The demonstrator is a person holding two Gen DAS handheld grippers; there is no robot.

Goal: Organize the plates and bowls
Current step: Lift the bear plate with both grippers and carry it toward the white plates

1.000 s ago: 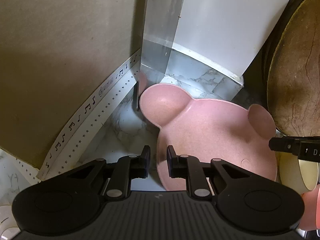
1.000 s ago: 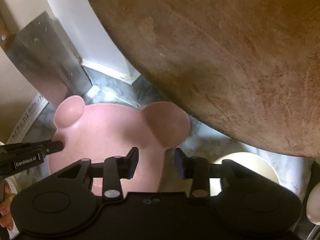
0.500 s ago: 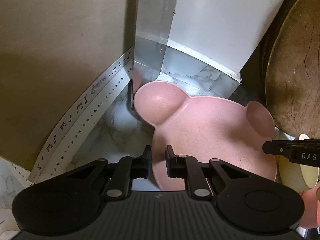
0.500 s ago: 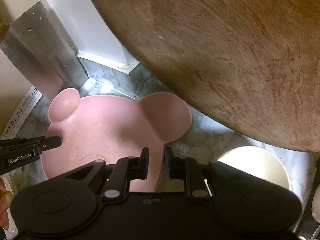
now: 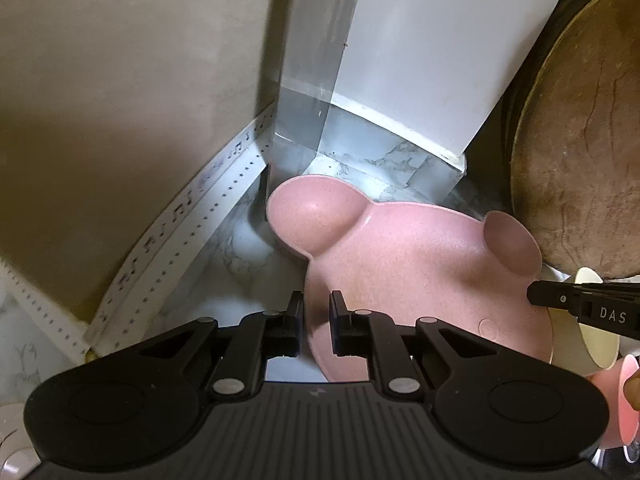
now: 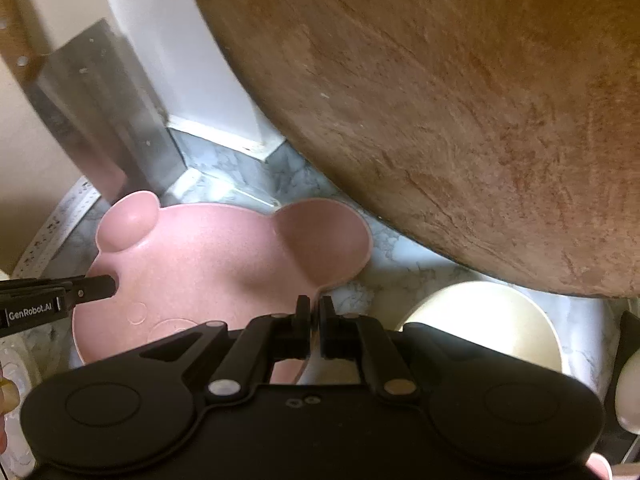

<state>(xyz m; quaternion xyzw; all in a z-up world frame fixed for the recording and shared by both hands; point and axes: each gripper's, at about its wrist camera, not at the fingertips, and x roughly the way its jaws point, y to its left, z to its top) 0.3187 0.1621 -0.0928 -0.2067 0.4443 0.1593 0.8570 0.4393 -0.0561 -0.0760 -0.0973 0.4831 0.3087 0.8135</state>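
A pink bear-shaped plate (image 5: 400, 272) with two round ears lies on the marble counter. My left gripper (image 5: 316, 320) is shut on its left rim, which stands between the two pads. In the right wrist view that gripper's tip (image 6: 96, 286) shows at the left edge of the plate (image 6: 200, 264). My right gripper (image 6: 315, 312) is shut on the rim just below the plate's right ear. From the left wrist view, its tip (image 5: 536, 296) reaches in at the right rim. A cream bowl (image 6: 480, 320) sits to the right of the plate.
A big round wooden board (image 6: 440, 100) leans over the counter at the right. A steel cleaver blade (image 6: 100, 120) and a white box (image 5: 440, 60) stand behind the plate. A beige wall with a music-note strip (image 5: 180, 232) closes the left side. A spoon (image 6: 628, 392) lies far right.
My right gripper's jaws have closed from wide apart onto the plate's rim. The left gripper has stayed gripping the left rim. The plate has hardly moved.
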